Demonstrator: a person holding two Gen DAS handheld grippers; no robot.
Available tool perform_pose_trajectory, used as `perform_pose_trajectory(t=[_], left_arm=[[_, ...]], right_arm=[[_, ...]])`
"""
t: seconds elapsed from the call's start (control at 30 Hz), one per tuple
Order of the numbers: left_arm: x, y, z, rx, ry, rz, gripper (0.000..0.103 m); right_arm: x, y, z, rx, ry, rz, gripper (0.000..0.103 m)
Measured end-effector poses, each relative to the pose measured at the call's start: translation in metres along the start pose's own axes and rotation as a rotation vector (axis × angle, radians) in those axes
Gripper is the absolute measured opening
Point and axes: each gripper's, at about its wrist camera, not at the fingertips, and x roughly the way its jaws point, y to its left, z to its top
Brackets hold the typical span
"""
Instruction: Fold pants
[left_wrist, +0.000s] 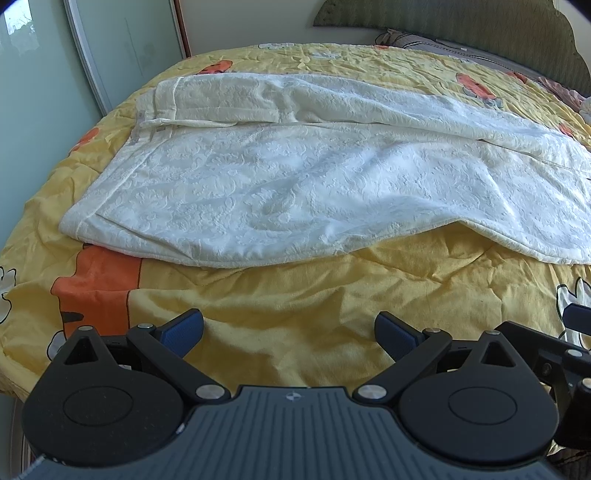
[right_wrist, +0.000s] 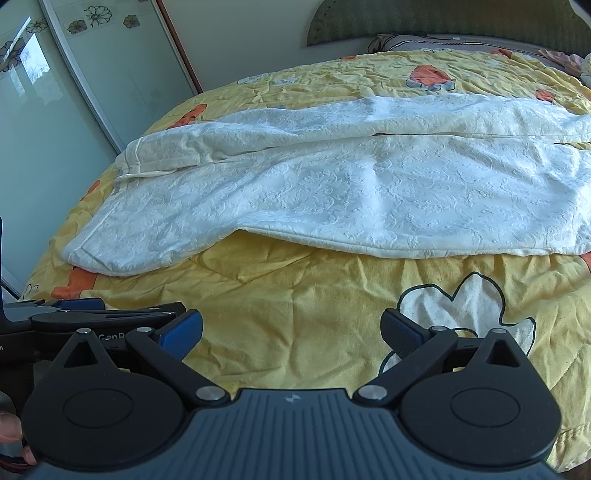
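Observation:
Cream-white textured pants (left_wrist: 295, 177) lie spread across the yellow bedspread (left_wrist: 295, 295), both legs side by side, hems toward the left. The right wrist view shows the same pants (right_wrist: 351, 192) running left to right. My left gripper (left_wrist: 289, 332) hovers open over bare bedspread, short of the pants' near edge, nothing between its blue pads. My right gripper (right_wrist: 291, 332) is open too, above the bedspread (right_wrist: 295, 295) near a white flower print, also short of the pants. The left gripper's body (right_wrist: 74, 314) shows at the lower left of the right wrist view.
A sliding glass wardrobe door (left_wrist: 44, 74) stands left of the bed. A green padded headboard (left_wrist: 461, 22) and pillows (left_wrist: 436, 42) sit at the far right end. A person's fingers (right_wrist: 11, 432) show at the lower left edge of the right wrist view.

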Motion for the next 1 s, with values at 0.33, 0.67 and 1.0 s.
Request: perform_pose_trajectory(t=[0.33,0.67,1.0], left_arm=[[0.0005,-0.0006,0.0004,0.000,0.003,-0.001,0.100],[0.0014,0.0007,-0.0001,-0.004,0.010,-0.003,0.100],[0.0017,0.0023,-0.0001,-0.006,0.007,-0.005,0.100]], right_arm=[[0.0003,0.0011,0.0001,0.000,0.003,0.003,0.103],[0.0007,0.0016,-0.0009,-0.003,0.006,0.017,0.103],[0.0001,0.0015,-0.0011,-0.004,0.004,0.023,0.103]])
